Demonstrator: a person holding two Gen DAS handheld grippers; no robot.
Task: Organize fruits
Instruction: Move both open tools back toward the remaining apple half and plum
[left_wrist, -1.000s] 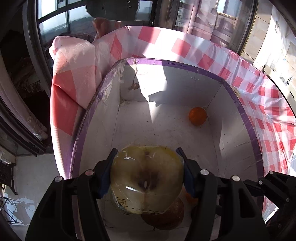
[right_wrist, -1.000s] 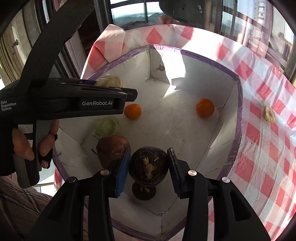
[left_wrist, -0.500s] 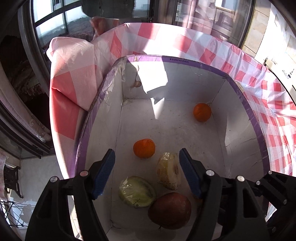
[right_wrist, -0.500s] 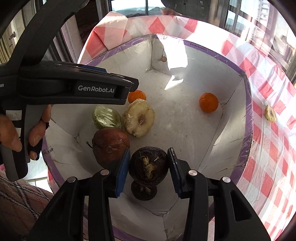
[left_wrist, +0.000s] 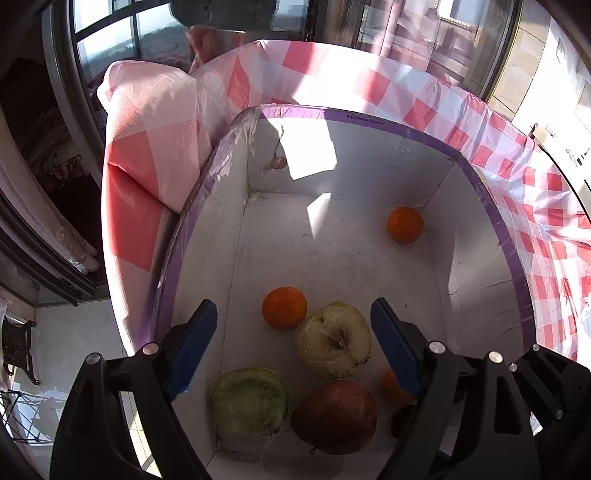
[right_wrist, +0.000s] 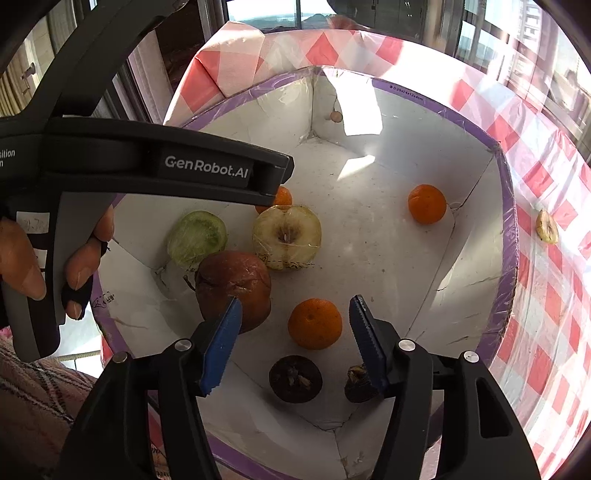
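Observation:
Both grippers hang over a white box with a purple rim (left_wrist: 498, 229). My left gripper (left_wrist: 291, 303) is open, its jaws still opening, with nothing between the pads. Below it lie a wrapped apple half (left_wrist: 334, 345), an orange (left_wrist: 284, 308), a green fruit half (left_wrist: 249, 402) and a red apple (left_wrist: 334, 415). My right gripper (right_wrist: 295, 301) is open too and still opening, and holds nothing. On the floor under it are an orange (right_wrist: 314, 324) and a dark fruit half (right_wrist: 295, 378). A second dark piece (right_wrist: 358, 382) is partly hidden by its right finger.
Another orange (right_wrist: 426, 204) sits by the box's far right wall. A small fruit piece (right_wrist: 546, 230) lies on the red-checked cloth (right_wrist: 546, 295) outside the box. A person's hand (right_wrist: 22, 258) holds the left gripper's handle at the left. Windows stand behind the table.
The left gripper let go of the wrapped apple half, which now lies in the box. The right gripper's jaws spread and the dark fruit half dropped to the box floor.

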